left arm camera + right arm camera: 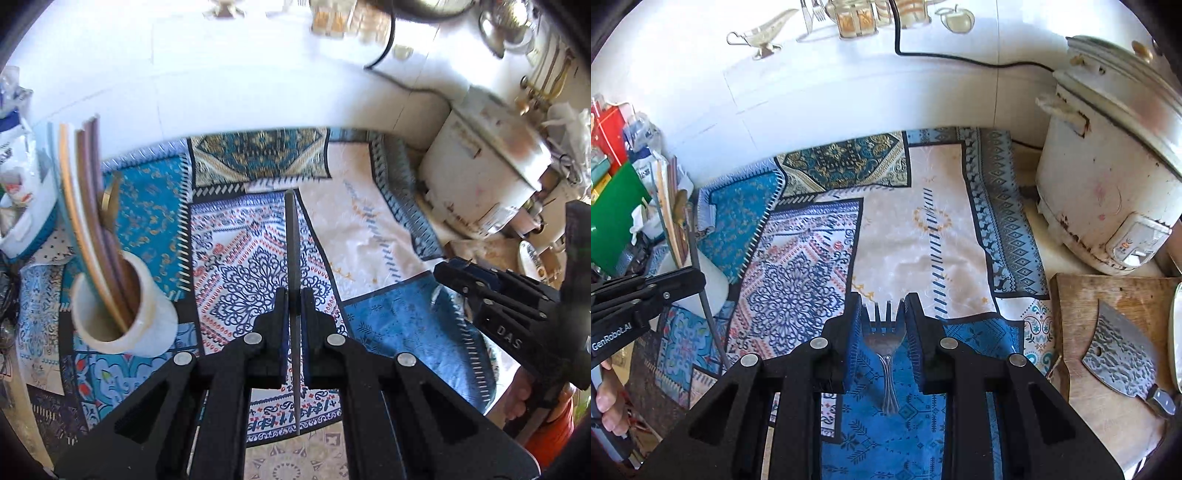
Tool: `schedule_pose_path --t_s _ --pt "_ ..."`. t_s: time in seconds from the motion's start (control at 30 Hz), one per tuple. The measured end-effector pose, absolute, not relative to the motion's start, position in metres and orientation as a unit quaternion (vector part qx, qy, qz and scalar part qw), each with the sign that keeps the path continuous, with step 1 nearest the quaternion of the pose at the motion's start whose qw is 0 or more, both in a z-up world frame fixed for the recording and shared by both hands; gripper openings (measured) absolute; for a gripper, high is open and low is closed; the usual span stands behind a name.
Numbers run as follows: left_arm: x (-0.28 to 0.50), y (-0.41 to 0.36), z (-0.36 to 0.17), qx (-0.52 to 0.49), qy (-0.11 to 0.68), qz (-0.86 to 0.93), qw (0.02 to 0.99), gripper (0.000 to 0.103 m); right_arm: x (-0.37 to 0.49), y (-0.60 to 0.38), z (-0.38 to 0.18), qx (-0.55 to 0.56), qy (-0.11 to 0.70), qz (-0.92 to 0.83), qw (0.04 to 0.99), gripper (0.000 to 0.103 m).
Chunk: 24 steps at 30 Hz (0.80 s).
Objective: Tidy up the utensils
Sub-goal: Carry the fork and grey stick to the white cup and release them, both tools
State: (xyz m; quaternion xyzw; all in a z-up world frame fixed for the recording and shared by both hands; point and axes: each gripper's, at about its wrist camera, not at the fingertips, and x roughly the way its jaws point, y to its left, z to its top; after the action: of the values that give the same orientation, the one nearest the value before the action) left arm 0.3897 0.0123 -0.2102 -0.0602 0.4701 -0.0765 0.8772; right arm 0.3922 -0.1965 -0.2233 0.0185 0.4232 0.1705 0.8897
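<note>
Left gripper [294, 295], bottom centre of the left wrist view: fingers are pressing together on a thin flat metal utensil [291, 236], seen edge-on; blade or handle end cannot be told. The strip is running from below the pads up past the fingertips toward the middle of the frame, above the patterned cloth [251, 266].

Left of it, a white cup [147, 321] is standing on the cloth, holding several long curved sticks [88, 192] that are leaning toward the upper left.

The right gripper is showing at the right edge of this view, with a hand [521, 400] wrapping its handle at the lower right.

Right gripper [882, 314], bottom centre of the right wrist view: fingers are clamping a fork [884, 343] by its head, tines pointing up-frame just past the fingertips, handle trailing down between the jaws. The fork is hanging above the blue part of the cloth.

The left gripper is entering at the left edge of that view, its thin metal strip slanting down.

Right side of the frame: a white rice cooker [1108, 177] is sitting beside the cloth; below it, a cleaver [1123, 358] is lying on a wooden board [1086, 295].
</note>
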Motion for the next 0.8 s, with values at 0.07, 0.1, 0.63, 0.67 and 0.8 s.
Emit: schedule_pose_path --t_s 0.07,0.1,0.63,0.67,0.8 --pt "0.384 0.017 -0.201 -0.06 0.459 -0.075 0.883 0.004 0.389 -0.193 -0.216 0.018 0.415 0.173 0.893 0.022" --pt "0.381 0.019 -0.197 -0.06 0.454 -0.075 0.886 0.004 0.387 -0.191 -0.213 0.018 0.411 0.174 0.895 0.022" --pt "0.364 0.09 -0.113 -0.076 0.351 -0.034 0.933 0.004 0.38 -0.126 -0.133 0.001 0.325 0.222 0.919 0.022" --pt "0.364 0.096 -0.108 -0.076 0.344 -0.029 0.935 0.004 0.38 -0.119 -0.128 0.0 0.32 0.227 0.92 0.022" --pt "0.366 0.124 -0.094 -0.083 0.325 -0.013 0.942 0.004 0.382 -0.093 -0.114 -0.003 0.305 0.247 0.92 0.022"
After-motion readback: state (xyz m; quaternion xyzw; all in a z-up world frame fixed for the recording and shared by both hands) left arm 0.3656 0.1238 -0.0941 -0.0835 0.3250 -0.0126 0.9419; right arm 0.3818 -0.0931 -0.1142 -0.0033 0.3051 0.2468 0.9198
